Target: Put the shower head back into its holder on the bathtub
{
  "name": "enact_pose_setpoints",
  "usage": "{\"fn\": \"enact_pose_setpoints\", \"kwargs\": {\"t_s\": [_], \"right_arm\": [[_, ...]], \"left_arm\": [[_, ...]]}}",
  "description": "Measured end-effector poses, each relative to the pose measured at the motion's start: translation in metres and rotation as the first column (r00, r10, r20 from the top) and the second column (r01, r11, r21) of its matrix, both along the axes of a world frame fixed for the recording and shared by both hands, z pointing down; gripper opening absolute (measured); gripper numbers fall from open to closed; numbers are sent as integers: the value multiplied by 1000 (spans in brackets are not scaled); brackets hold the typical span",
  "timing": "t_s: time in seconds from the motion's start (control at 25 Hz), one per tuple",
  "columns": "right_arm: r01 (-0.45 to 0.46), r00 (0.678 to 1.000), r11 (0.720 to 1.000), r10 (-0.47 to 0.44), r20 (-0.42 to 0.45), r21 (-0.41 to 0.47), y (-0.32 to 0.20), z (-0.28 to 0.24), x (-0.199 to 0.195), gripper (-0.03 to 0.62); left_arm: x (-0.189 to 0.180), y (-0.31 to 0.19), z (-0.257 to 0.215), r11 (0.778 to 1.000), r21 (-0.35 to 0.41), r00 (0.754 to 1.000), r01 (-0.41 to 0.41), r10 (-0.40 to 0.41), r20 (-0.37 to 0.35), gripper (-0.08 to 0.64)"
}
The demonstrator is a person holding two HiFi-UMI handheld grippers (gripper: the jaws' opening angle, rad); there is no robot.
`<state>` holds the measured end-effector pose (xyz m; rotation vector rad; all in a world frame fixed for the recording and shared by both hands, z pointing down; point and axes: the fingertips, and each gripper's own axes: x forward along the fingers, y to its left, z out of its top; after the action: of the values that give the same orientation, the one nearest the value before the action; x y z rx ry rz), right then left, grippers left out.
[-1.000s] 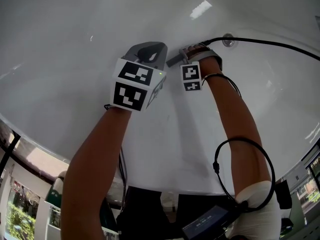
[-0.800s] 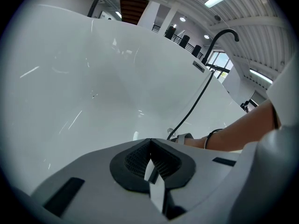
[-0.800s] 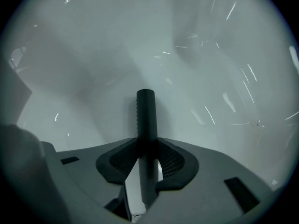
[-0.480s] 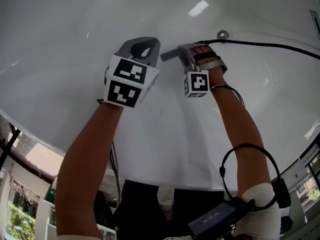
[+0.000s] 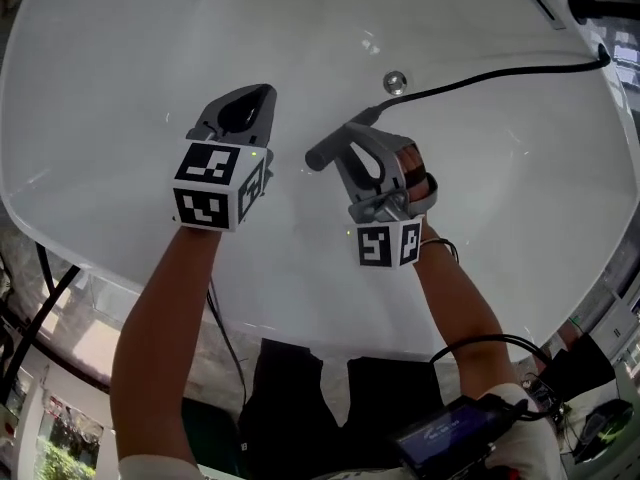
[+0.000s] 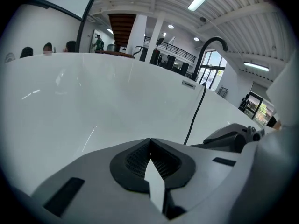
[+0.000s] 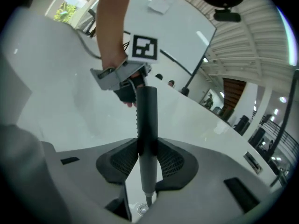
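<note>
**Shower head** [image 7: 148, 118]: a dark grey stick, at centre frame in the head view and held clear of the bathtub [image 5: 120, 58]. It is not yet in its holder. Its hose [image 5: 480, 76] runs off to the upper right, passing just beside the drain [image 5: 395, 81].

**Right tongs** [image 5: 352, 158]: clamped across the stick's shaft, with a pad pressing on each side. The jaws have just been closing on it. In the right gripper view your grip sits near the hose end, so the long free part will probably want to swing.

**Left tongs** [image 6: 149, 148]: the pads meet with nothing between them. They hang left of centre over the tub wall.

**Holder**: I cannot pick it out for certain. A dark fitting [image 5: 595, 6] sits on the rim at the far upper right, where the hose leads, and that is the likely place.

**Step in hand (a judgement)**: carrying the stick to the rim.
- Follow the hose toward the upper right.
- Keep its slack from snagging.
- Line the stick up with the holder's opening before you lower it.
- Keep the right tongs clamped until it is seated.
- Use the free left tongs to steady the hose if needed.

**Pose**:
- Your right forearm rises from the lower right, with the hand [image 5: 408, 173] around the handle and the marker cube towards the camera. The right tongs point up and to the left.
- Your left forearm rises from the lower left, and the left tongs point towards the top of the frame.
</note>
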<state>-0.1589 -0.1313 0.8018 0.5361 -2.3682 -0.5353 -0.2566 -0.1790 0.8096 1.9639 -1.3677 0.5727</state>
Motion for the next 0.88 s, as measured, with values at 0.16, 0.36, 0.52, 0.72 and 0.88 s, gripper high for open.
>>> {"fn": "enact_pose_setpoints", "kwargs": {"t_s": [0.16, 0.36, 0.52, 0.72, 0.88], "right_arm": [[-126, 979, 992, 128, 160, -24, 4, -74, 25, 130], [-239, 920, 970, 243, 308, -49, 12, -182, 93, 129], [-336, 846, 941, 320, 427, -39, 14, -277, 157, 129], [-412, 761, 911, 350, 546, -9, 15, -390, 226, 129], [-446, 717, 895, 340, 609, 26, 17, -469, 269, 129]], "left_arm": [[9, 1, -43, 996, 84, 998, -41, 37, 43, 15], [58, 7, -125, 983, 175, 999, -48, 45, 20, 15], [109, 11, -183, 975, 220, 998, -45, 51, -23, 15], [170, 19, -247, 967, 251, 995, -42, 64, -79, 15], [216, 32, -291, 961, 267, 991, -79, 106, -87, 15]]}}
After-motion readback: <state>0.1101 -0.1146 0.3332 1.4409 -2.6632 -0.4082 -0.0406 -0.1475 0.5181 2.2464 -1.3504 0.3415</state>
